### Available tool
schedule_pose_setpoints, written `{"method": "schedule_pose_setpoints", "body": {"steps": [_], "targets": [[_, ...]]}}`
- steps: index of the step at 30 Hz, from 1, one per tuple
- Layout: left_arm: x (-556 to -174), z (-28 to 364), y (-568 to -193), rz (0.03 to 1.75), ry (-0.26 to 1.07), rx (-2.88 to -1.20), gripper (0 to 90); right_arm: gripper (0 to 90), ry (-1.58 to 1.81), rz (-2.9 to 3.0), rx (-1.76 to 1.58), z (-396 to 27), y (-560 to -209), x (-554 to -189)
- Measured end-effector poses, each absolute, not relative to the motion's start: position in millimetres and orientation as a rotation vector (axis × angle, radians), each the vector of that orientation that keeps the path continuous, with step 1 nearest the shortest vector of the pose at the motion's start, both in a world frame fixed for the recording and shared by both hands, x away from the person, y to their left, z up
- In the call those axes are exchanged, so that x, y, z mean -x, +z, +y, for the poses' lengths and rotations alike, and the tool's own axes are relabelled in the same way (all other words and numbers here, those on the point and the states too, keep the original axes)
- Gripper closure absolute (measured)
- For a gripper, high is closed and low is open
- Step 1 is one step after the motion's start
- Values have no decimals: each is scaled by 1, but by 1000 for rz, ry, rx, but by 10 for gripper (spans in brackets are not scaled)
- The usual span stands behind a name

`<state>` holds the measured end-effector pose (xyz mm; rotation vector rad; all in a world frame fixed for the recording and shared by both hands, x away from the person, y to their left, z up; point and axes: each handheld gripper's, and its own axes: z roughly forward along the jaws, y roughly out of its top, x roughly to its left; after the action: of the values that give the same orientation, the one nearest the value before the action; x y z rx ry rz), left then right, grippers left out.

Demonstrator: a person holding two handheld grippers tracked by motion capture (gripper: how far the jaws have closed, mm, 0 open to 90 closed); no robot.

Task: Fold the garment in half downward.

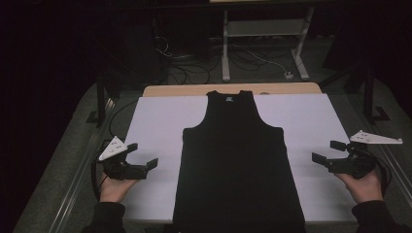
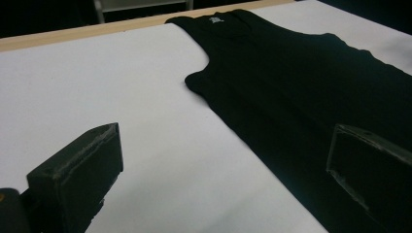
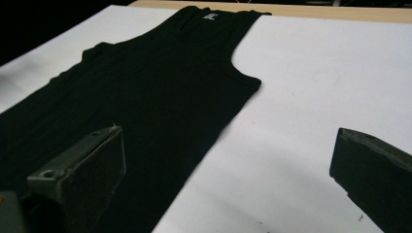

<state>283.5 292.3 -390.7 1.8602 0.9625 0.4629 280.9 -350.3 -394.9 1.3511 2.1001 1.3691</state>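
Black tank top [image 1: 238, 165] lay flat on table [image 1: 155, 121]. Left gripper [image 1: 142, 158] and right gripper [image 1: 324, 151] flanked it, fingers wide apart, empty. Best approach: pinch side hems low, evenly.

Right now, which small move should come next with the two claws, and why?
Probably bring both inward to the edges of the black tank top. It lies flat on the white sheet, and the left claw and right claw hang open beside it, touching nothing.
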Motion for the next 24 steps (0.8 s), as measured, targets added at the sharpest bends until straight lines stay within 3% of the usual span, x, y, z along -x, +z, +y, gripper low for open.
{"method": "schedule_pose_setpoints", "body": {"steps": [24], "targets": [[-314,276,-366,908,430,-1991,0,0,1287,2180,-1281,-344,-372,-308]]}}
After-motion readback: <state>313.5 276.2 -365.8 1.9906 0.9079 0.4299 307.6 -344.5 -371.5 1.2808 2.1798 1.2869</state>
